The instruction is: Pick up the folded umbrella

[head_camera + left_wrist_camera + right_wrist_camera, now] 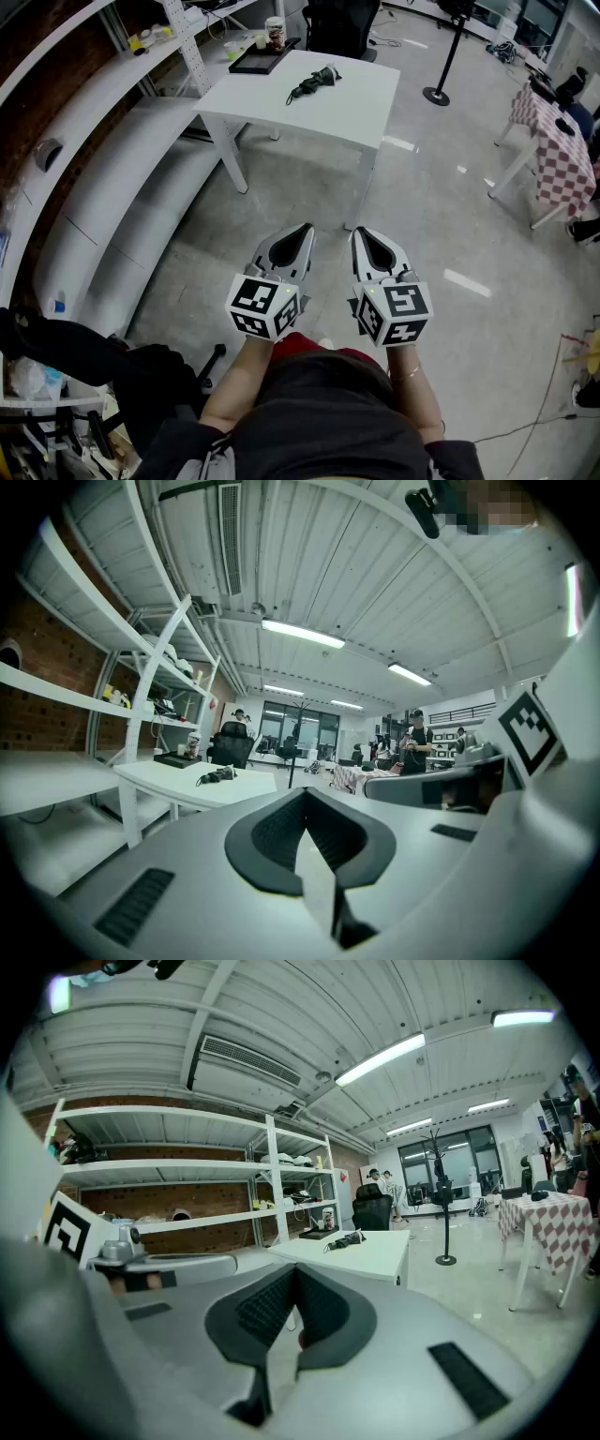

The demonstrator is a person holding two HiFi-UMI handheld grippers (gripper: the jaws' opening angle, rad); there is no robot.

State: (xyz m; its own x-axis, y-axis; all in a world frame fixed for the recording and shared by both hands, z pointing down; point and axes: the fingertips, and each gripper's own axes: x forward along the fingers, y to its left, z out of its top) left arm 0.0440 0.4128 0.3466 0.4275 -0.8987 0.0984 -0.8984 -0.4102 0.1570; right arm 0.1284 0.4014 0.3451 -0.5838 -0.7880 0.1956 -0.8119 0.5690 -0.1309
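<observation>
The folded umbrella [314, 82], dark and bundled, lies on a white table [356, 108] far ahead of me. It also shows small in the left gripper view as the umbrella [217, 774] and in the right gripper view as the umbrella [347, 1238]. My left gripper [304, 231] and right gripper [360, 233] are held side by side close to my body, well short of the table and pointing towards it. Both have their jaws together with nothing between them. The left gripper [302, 795] and right gripper [294, 1273] show their dark pads meeting at the tip.
A black tray [261, 60] with a cup [275, 32] sits at the table's far corner. White shelving [103, 141] runs along the left. A black chair [339, 26] stands behind the table, a pole stand [438, 92] to its right, and a checkered table [555, 141] at far right.
</observation>
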